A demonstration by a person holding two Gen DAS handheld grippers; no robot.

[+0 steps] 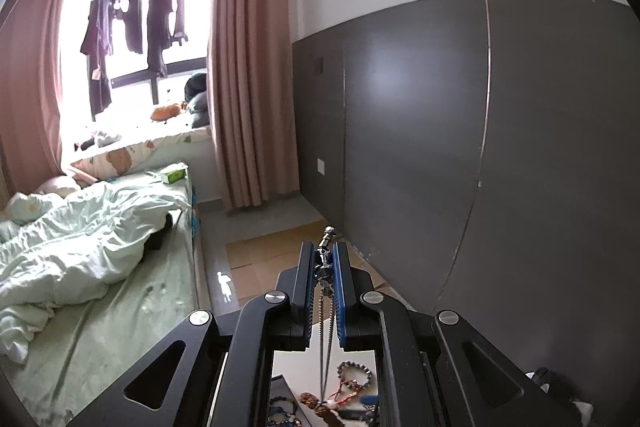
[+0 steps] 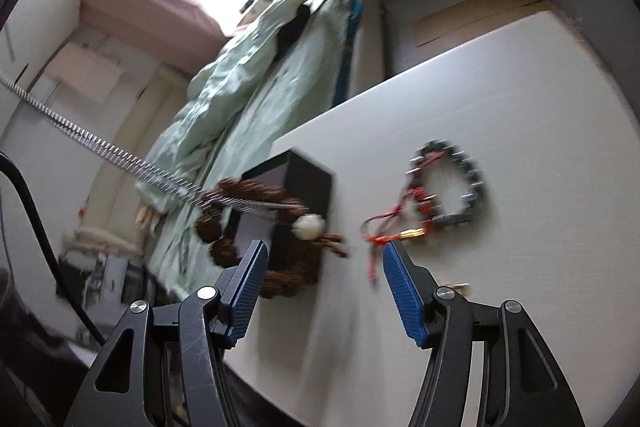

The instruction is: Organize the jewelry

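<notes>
bedroom, daylight flooding through big window (image 1: 132, 39). dark clothes (image 1: 132, 23) hung on rail across glass. pink curtains (image 1: 248, 75) either side, right one reaching floor. white wall above, dark grey panelling (image 1: 460, 147) below, with thin metal strip. bed (image 1: 100, 247) at left, rumpled pale green duvet, pillows near sill. cardboard sheet (image 1: 264, 259) flat on grey floor. white tabletop (image 2: 500, 131) close by.

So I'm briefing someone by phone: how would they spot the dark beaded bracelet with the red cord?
Start at the white tabletop and find the black box at its edge. Right of it, past the brown bead string, lies the bracelet: a ring of dark grey beads trailing red cord with a gold clasp.
</notes>
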